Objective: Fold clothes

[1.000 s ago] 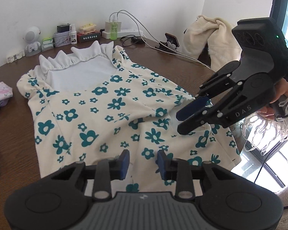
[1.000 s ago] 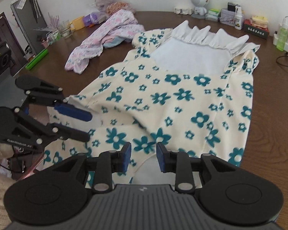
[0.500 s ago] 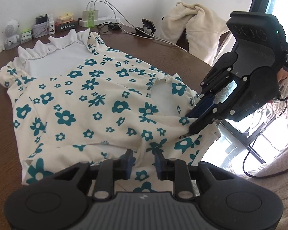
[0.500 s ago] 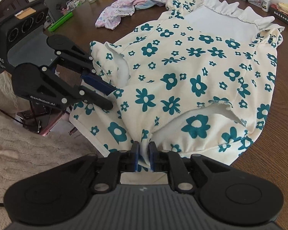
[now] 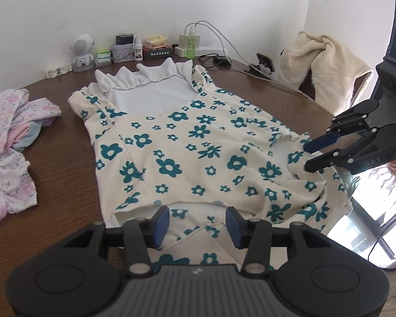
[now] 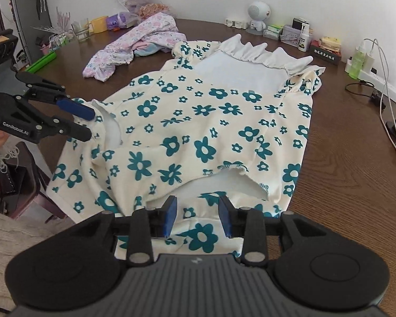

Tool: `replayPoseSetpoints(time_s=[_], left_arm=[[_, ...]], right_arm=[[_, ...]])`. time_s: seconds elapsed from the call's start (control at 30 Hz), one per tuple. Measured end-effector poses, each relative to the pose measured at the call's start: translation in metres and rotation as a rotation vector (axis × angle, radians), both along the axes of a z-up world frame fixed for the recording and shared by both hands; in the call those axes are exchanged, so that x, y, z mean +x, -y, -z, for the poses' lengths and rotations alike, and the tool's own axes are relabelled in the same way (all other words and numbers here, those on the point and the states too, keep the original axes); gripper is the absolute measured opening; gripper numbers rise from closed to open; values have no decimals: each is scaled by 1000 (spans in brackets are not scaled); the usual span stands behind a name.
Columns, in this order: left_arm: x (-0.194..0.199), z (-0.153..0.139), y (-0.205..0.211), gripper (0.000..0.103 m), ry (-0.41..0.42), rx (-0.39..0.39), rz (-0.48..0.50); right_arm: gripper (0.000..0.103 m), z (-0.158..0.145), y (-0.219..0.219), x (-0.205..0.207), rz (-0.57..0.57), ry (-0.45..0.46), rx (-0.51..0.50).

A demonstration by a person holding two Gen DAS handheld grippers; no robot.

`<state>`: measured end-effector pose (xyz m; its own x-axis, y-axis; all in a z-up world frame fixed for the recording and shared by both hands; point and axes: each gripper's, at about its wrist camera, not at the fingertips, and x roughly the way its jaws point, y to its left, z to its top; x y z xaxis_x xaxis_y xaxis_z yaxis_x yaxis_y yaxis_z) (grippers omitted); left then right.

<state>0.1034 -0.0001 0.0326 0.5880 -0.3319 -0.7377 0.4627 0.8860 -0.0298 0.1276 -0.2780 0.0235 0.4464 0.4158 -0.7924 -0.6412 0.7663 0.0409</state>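
Note:
A cream garment with teal flowers (image 5: pixel 187 142) (image 6: pixel 198 121) lies spread on the brown table (image 5: pixel 66 174), its white ruffled end toward the wall. Its near hem is doubled over, leaving a folded edge in front of both grippers. My left gripper (image 5: pixel 198 224) (image 6: pixel 88 124) hovers at one near corner. Its jaws are opening, and cloth lies under the gap with the pads off it. My right gripper (image 6: pixel 198 218) (image 5: pixel 309 155) is at the other near corner. It is opening too, with fabric below the blue pads and nothing pinched.
A pile of pink floral clothes (image 5: pixel 8 142) (image 6: pixel 134 45) lies beside the garment. A toy speaker (image 5: pixel 80 50), small boxes, a power strip (image 5: pixel 198 47) and cables line the wall. A cream fleece (image 5: pixel 324 71) hangs past the table's edge.
The right gripper, shut on a pinch of the hem half a second ago, has let it go. The left jaws have spread wider. Both views now look further across the garment.

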Motion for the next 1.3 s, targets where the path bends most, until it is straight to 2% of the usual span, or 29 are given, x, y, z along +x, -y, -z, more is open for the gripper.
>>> replayPoseSetpoints(time_s=[0.03,0.07,0.1,0.17,0.23,0.3,0.37,0.43,0.57,0.63,0.7,0.73,0.8,0.83,0.87,0.9,0.93,0.97,1.07,1.17,1.2,1.23,1.27,1.3], left_arm=[[-1,3,0,34,-10,9,13],[-4,5,-1,17,-22,11,30],[-6,8,-1,14,-35,12,48],[-9,3,-3,13,-21,-10,62],[-7,-4,-3,14,-17,-57,77],[0,-10,2,15,-10,-83,99],[9,-11,14,18,-18,-61,140],[17,-8,29,19,-48,-10,199],[28,3,48,25,-111,31,231],[30,5,51,28,-114,21,228],[33,7,53,31,-116,5,222],[34,10,50,31,-116,-1,220],[33,11,51,28,-97,9,223],[32,12,52,13,-79,23,226],[31,12,52,0,-69,36,220],[30,12,51,0,-60,48,212],[30,12,50,0,-51,60,204],[29,12,49,0,-43,72,197],[31,9,32,0,-43,86,154],[31,3,17,0,-50,30,114],[31,0,14,3,-68,-21,114],[31,-3,13,11,-79,-60,124],[30,-4,15,18,-86,-91,139],[29,-5,19,20,-88,-99,154]], right_arm=[[35,5,0,3,9,-12,-6],[32,9,2,5,16,-33,-11],[30,12,3,6,21,-43,-18],[26,10,7,5,42,-45,-19],[26,3,11,1,55,-40,49],[26,-5,5,-1,20,-42,98],[26,-11,-3,-3,-21,-51,134],[27,-10,-16,3,-39,-57,112],[27,-10,-30,13,-31,-25,56],[27,-14,-29,16,-34,-4,55],[34,-12,-30,22,-43,-46,59],[41,-9,-31,25,-45,-73,58],[43,3,-35,33,-35,-131,36],[43,8,-36,34,-32,-144,29],[41,10,-37,34,-33,-142,32],[37,11,-37,33,-36,-137,36],[9,11,-37,33,-40,-131,40],[2,12,-37,32,-38,-121,38],[2,11,-30,33,-8,-80,16],[2,8,-18,38,37,-75,53],[2,7,-16,39,44,-77,75],[2,6,-15,39,45,-80,92],[3,6,-16,38,44,-83,101],[3,6,-16,38,43,-89,113]])
